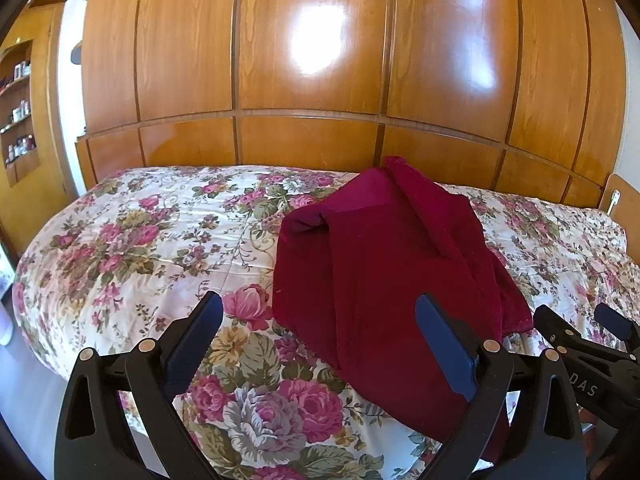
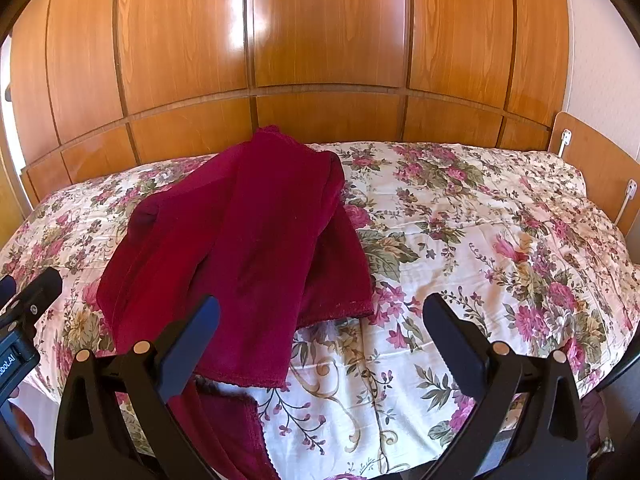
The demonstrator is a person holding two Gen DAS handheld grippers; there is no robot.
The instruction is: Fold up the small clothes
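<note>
Only left view shows shelf [image 1: 18,112] w/ bottles. Both hand-held grippers [image 1: 320,312] [image 2: 320,312] wide apart, empty, near garment [image 1: 384,272] on bed [image 1: 132,240].

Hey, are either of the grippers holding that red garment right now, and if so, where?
Neither. The left gripper and right gripper are both open above the red garment, gripping nothing.

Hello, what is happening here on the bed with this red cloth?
A person holds a two-finger gripper in each hand over a bed with a floral bedspread. A dark red garment lies rumpled on it, partly folded over itself, its near end hanging off the edge. The left gripper and the right gripper both have their jaws wide open and hold nothing. The garment lies mostly between the two, ahead of them. A wooden wardrobe stands behind the bed.
</note>
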